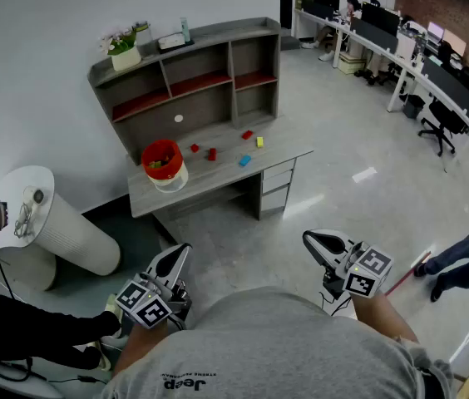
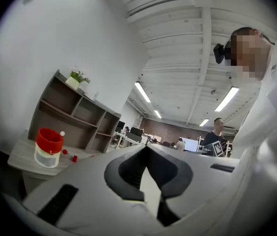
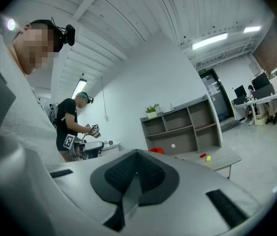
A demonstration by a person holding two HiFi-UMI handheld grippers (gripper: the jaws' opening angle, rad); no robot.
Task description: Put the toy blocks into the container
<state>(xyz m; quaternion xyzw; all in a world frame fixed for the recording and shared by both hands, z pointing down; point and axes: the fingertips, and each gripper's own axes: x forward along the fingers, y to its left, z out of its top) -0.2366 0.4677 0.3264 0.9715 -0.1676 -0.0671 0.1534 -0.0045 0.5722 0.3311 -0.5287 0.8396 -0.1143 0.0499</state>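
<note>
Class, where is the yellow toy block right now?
In the head view, the yellow toy block lies toward the right end of the grey desk, beside a red block, with a blue block nearer the front edge.

The right hand-held gripper (image 3: 137,154) fills the foreground, its jaws together with nothing between them. Beyond its tips, a grey tabletop (image 3: 222,157) carries a red container (image 3: 156,151), a red block (image 3: 202,155) and a yellow block (image 3: 208,158), backed by a shelf unit (image 3: 182,127).
</note>
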